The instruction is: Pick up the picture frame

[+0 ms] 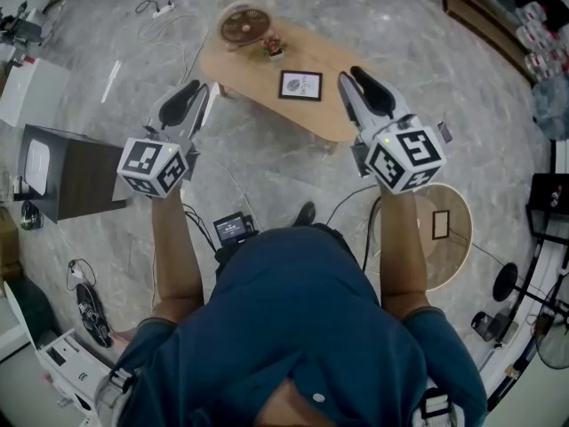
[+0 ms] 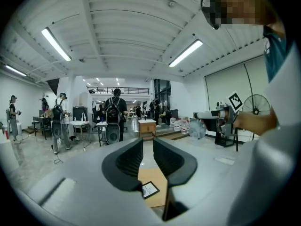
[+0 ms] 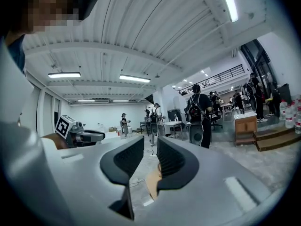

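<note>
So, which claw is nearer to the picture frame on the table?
The right one, as far as the head view shows. The right claw hangs just right of the picture frame, while the left claw is farther off to its left.

Lettering on the picture frame (image 1: 300,85) is too small to read.

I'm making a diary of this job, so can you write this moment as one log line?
phase: before pickup | picture frame: flat on table, untouched | left gripper: open, empty | right gripper: open, empty
</note>
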A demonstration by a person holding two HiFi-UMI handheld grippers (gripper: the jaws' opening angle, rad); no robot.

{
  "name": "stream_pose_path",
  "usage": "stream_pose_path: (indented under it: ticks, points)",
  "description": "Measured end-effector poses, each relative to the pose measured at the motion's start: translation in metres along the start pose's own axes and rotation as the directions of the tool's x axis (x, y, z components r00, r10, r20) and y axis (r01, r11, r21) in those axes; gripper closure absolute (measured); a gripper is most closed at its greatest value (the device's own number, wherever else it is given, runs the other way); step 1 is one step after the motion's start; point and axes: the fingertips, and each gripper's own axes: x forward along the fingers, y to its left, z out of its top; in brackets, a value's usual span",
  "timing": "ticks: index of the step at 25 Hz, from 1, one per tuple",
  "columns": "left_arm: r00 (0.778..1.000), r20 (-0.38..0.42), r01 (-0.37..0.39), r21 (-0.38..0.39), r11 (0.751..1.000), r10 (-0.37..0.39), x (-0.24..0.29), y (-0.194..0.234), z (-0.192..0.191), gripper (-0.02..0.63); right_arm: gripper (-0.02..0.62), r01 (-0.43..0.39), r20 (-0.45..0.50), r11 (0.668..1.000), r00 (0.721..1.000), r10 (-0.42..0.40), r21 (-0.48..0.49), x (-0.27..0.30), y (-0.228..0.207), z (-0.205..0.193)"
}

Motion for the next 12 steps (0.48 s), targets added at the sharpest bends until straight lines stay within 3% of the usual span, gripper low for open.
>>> stream_pose_path:
  ticks: [6, 12]
  points:
    - [0.999, -0.024, -0.022, 0.002, 1.000, 0.022, 0.032, -0.006, 0.001, 0.540, 0.524, -0.026, -0.007, 1.000, 1.000, 0.026, 0.015, 0.009, -0.038, -0.002]
    - [0.999, -0.054, 0.009, -0.006, 1.000, -0.009, 0.066, -0.011, -0.005, 0.540, 0.524, -0.007, -0.025, 0.999, 1.000, 0.008, 0.041, 0.014, -0.066, -0.011]
